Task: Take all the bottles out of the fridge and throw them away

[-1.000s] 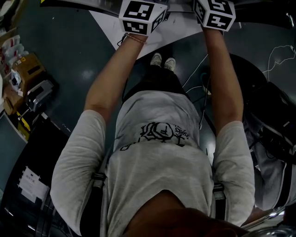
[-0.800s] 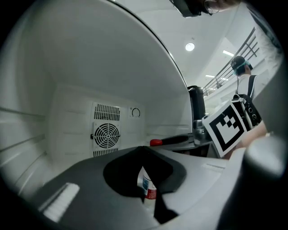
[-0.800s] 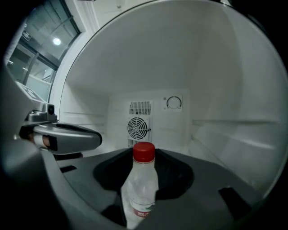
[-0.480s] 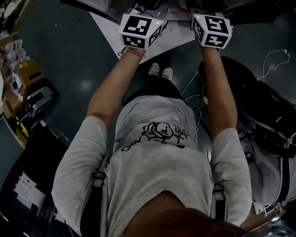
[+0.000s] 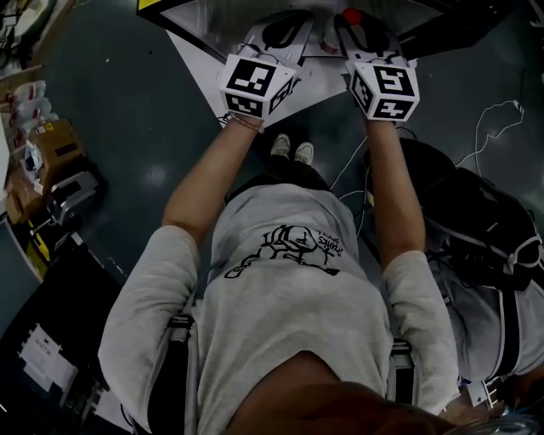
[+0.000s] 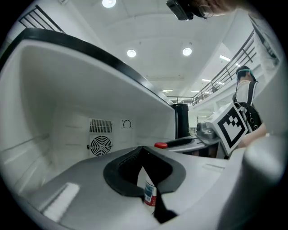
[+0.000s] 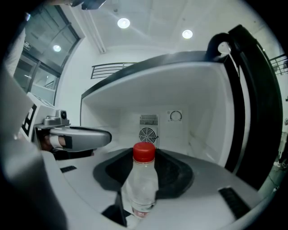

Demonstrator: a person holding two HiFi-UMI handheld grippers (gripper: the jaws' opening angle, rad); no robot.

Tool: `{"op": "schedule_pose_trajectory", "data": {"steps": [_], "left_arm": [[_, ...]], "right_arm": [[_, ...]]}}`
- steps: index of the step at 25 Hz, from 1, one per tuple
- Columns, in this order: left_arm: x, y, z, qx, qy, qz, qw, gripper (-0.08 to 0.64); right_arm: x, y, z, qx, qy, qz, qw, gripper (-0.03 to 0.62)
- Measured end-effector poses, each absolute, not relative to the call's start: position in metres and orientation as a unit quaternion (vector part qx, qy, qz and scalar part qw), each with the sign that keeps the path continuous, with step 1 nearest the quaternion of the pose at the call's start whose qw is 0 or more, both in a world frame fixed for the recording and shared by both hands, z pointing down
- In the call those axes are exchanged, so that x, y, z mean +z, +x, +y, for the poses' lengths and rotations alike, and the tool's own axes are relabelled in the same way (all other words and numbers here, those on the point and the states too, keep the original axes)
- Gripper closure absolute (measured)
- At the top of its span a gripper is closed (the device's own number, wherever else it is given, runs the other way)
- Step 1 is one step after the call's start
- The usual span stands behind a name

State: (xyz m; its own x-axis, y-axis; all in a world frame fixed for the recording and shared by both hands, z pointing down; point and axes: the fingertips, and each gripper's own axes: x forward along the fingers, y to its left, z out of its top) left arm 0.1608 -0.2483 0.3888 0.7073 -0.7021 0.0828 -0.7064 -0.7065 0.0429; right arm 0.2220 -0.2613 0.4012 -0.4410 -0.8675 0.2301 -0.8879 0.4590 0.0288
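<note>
In the right gripper view, my right gripper (image 7: pixel 140 200) is shut on a clear bottle (image 7: pixel 142 179) with a red cap, held upright. The left gripper view shows my left gripper (image 6: pixel 148 193) shut on a small white bottle (image 6: pixel 150 192) with a red and blue label, mostly hidden by the dark pads. Both point level into the white fridge (image 6: pixel 67 112), whose back wall carries a round fan vent (image 7: pixel 147 134). In the head view the left gripper (image 5: pixel 279 38) and right gripper (image 5: pixel 361 34) reach side by side into the fridge opening (image 5: pixel 204 17), and the red cap (image 5: pixel 351 16) shows.
A black bag (image 5: pixel 484 225) and white cables (image 5: pixel 501 115) lie on the dark floor to the right. Boxes and gear (image 5: pixel 51 144) stand at the left, a black case (image 5: pixel 51 340) at the lower left. The person's shoes (image 5: pixel 291 151) are just before the fridge.
Both marker cubes sit lower in the head view than a second ago. The grippers' fronts, the red cap and the white fridge opening have come into sight at the top.
</note>
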Motion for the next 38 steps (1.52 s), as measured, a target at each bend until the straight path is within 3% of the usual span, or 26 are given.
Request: {"op": "schedule_pose_trajectory", "data": {"steps": [38], "left_arm": [[0.286, 0.164, -0.156, 0.007, 0.948, -0.315, 0.045, 0.551]], "right_arm": [[0.283, 0.223, -0.165, 0.01, 0.492, -0.865, 0.099, 0.439]]}}
